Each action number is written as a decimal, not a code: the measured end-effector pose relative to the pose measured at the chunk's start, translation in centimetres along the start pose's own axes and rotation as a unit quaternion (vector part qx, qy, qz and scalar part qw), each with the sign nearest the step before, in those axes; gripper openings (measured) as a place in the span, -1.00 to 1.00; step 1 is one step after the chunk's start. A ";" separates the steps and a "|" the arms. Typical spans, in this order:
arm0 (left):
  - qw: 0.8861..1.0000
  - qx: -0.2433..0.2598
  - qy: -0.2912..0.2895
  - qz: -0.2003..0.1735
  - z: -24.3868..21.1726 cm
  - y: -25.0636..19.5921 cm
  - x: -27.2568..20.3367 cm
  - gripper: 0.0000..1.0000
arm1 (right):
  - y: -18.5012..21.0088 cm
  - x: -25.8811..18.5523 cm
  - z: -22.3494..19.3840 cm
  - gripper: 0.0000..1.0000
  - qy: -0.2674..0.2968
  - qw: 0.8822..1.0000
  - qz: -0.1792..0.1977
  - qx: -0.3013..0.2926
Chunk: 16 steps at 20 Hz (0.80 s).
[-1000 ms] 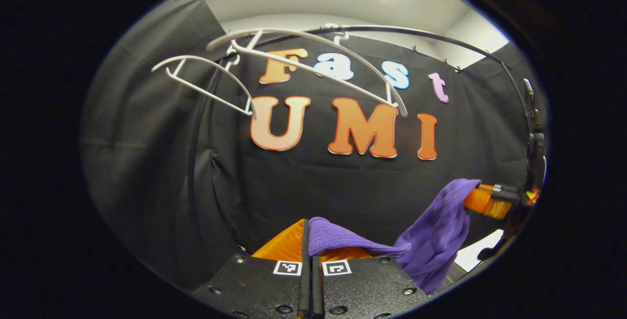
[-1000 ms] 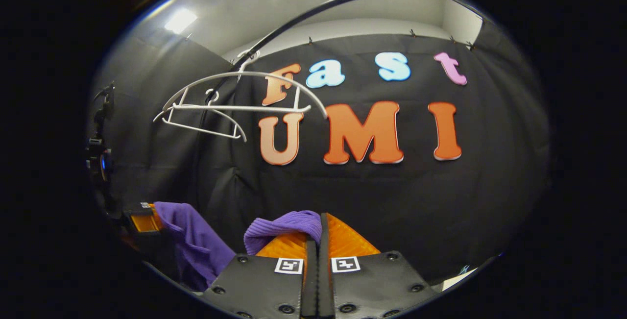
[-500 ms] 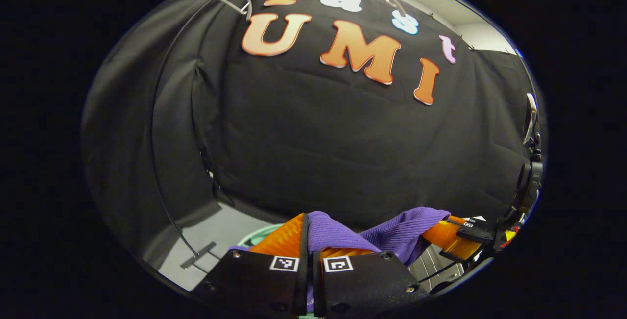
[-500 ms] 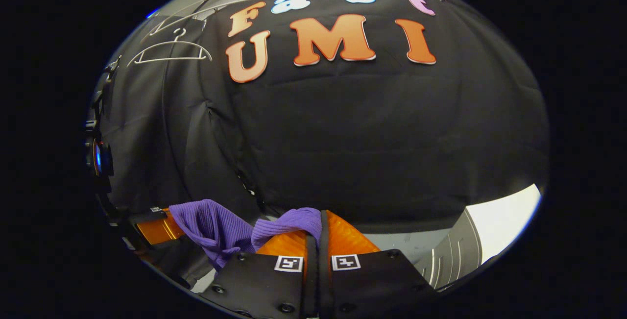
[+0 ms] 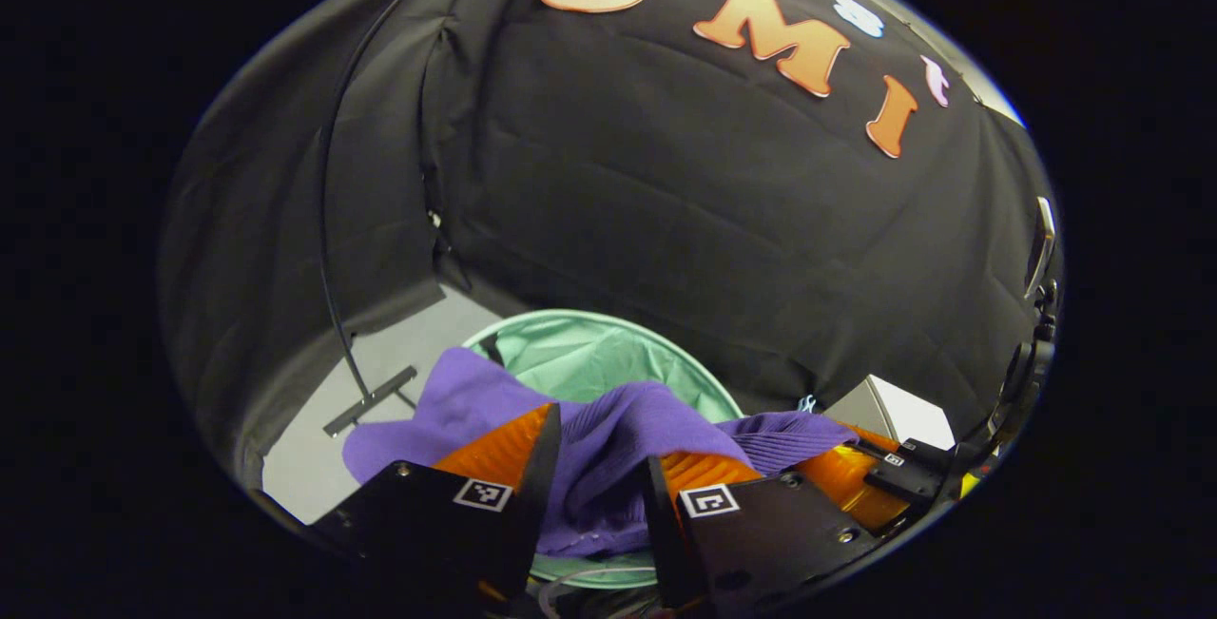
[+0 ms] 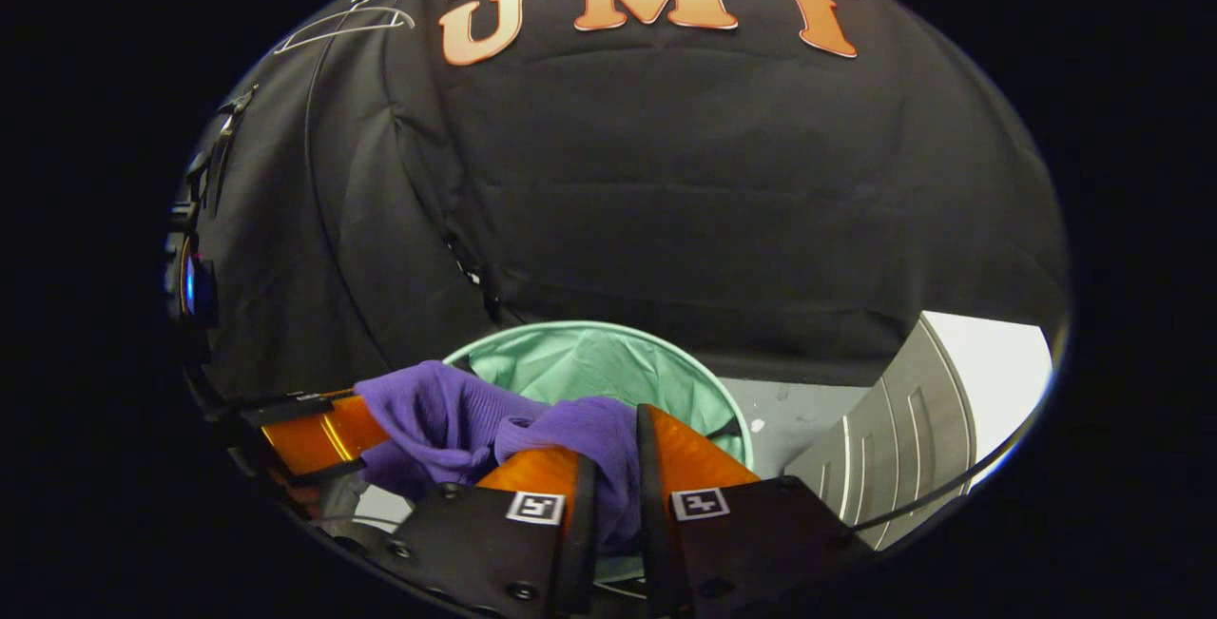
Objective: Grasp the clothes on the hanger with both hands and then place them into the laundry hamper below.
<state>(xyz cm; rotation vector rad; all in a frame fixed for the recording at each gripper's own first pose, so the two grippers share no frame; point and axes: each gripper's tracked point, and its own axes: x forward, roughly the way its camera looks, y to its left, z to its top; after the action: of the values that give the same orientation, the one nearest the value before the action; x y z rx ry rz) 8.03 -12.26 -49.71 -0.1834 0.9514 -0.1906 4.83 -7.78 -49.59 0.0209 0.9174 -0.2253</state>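
Two tongs are hovering over the green hamper (image 5: pixel 608 353). Left tongs (image 5: pixel 594 467) are standing spread, purple garment (image 5: pixel 608 438) lying loose between them. Right tongs (image 6: pixel 616 467) are standing slightly parted around the cloth.

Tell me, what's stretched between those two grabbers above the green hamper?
A purple garment spans from the left gripper to the right gripper, seen in the right gripper view.

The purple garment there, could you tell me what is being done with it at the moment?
A person is working two hand-held grippers to drop a purple knit garment into the green laundry hamper. The garment is bunched just above the hamper's mouth. The left gripper has its fingers spread apart with the cloth lying loose between them. The right gripper has its fingers slightly parted with a fold of cloth in the gap. A white hanger hangs bare on the rail above.
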 end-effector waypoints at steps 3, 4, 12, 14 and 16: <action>1.000 -0.024 0.013 0.007 -0.8 1.1 0.1 0.52 | -0.4 0.3 -2.9 0.19 0.033 0.999 -0.010 -0.012; 1.000 -0.022 0.012 0.006 -1.2 1.2 -0.2 0.76 | -0.2 0.3 -3.3 0.62 0.035 0.999 -0.007 -0.008; 0.996 0.045 -0.077 0.008 4.4 -0.5 -4.7 0.95 | 1.7 -4.4 4.8 1.00 -0.065 0.997 0.030 0.005; 0.992 0.056 -0.115 0.004 7.4 -1.7 -7.0 0.95 | 1.9 -6.6 8.2 1.00 -0.102 0.994 0.039 0.016; 0.983 0.078 -0.166 0.007 10.8 -2.6 -10.0 0.94 | 2.0 -9.5 11.4 1.00 -0.137 0.989 0.048 0.021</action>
<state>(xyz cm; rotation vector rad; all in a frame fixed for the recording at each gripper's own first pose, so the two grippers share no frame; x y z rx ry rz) 11.01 -11.58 -35.03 -0.0613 0.6036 -0.2135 8.62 -5.33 -35.31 0.0711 0.6365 -0.1526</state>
